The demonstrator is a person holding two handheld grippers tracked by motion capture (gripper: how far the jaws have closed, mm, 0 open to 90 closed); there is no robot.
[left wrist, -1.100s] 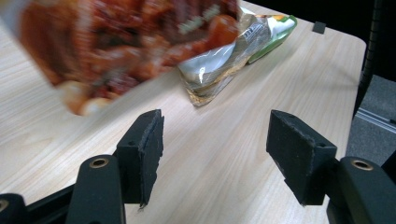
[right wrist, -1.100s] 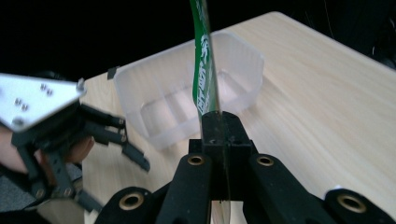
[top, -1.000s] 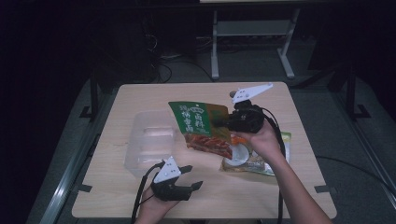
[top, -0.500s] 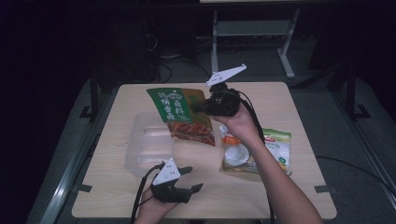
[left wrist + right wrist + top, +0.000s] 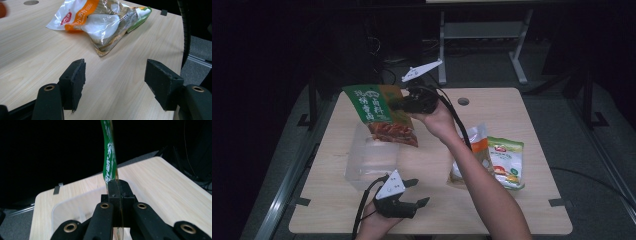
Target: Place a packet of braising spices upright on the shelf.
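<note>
A green and orange snack bag (image 5: pixel 379 112) hangs in the air over the clear plastic box (image 5: pixel 371 160), which stands on the table's left half. My right gripper (image 5: pixel 399 104) is shut on the bag's edge; in the right gripper view the green bag (image 5: pixel 110 157) rises edge-on from the closed right gripper (image 5: pixel 116 185), with the box (image 5: pixel 75 207) below. My left gripper (image 5: pixel 416 192) rests open near the table's front edge. In the left gripper view its fingertips (image 5: pixel 75 75) stand wide apart with bare wood between them.
Two more bags lie at the right of the table: an orange and white one (image 5: pixel 474 150) (image 5: pixel 100 20) and a green and white one (image 5: pixel 507 160). A round hole (image 5: pixel 463 101) sits near the far edge. The floor around is dark.
My right gripper has carried the green snack bag leftward and up, from the table's middle to above the clear box. The left gripper has stayed where it was.
</note>
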